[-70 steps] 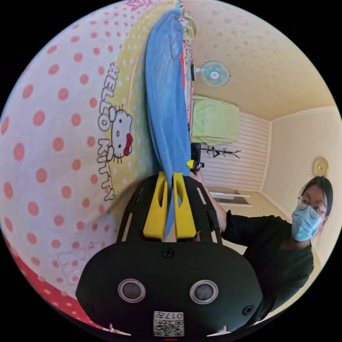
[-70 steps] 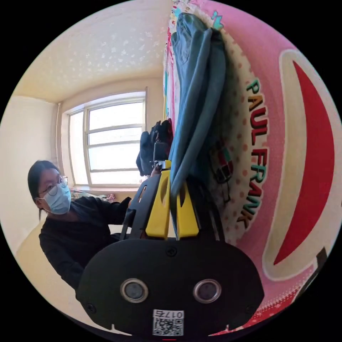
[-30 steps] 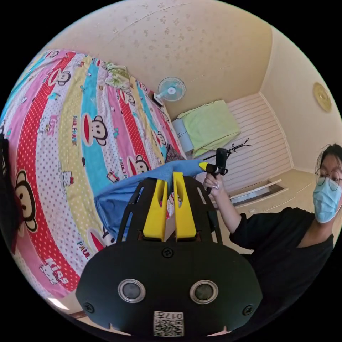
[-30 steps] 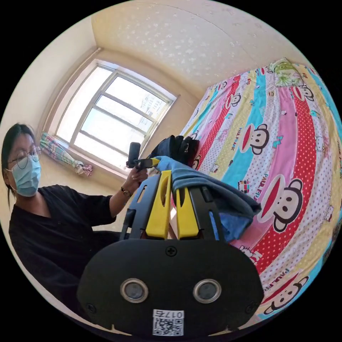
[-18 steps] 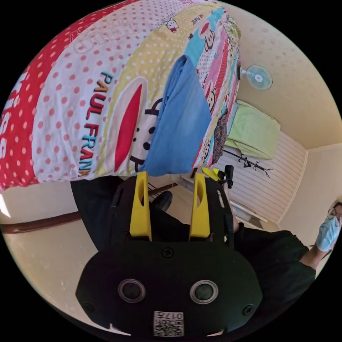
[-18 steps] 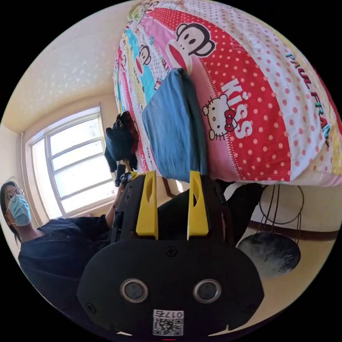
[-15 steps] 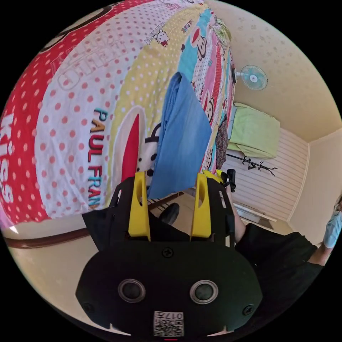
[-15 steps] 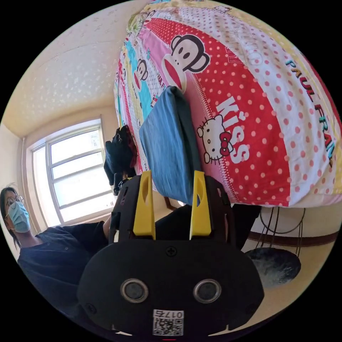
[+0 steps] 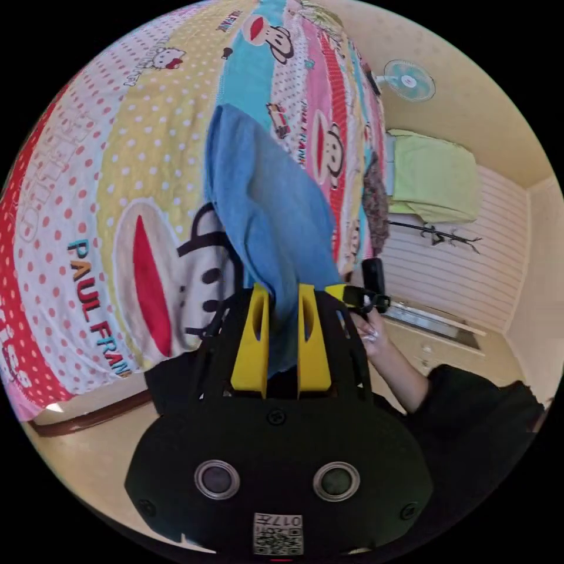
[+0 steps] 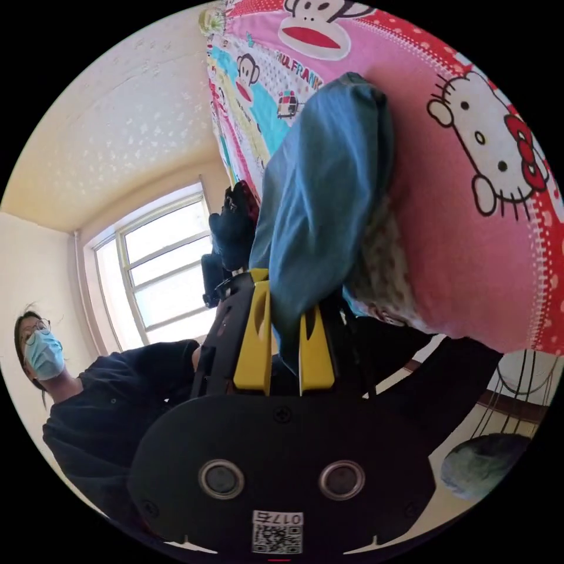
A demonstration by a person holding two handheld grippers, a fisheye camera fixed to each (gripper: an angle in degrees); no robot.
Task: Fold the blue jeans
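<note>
Gripping the jeans edge in both closed tools, I should lift evenly, keeping the fold square on the bed.

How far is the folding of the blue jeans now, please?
Done: the blue jeans already lie as a folded bundle on the patterned bedsheet. In hand: the left gripper and right gripper each clamp its near edge. Left: probably one more fold or straightening, then release.
</note>
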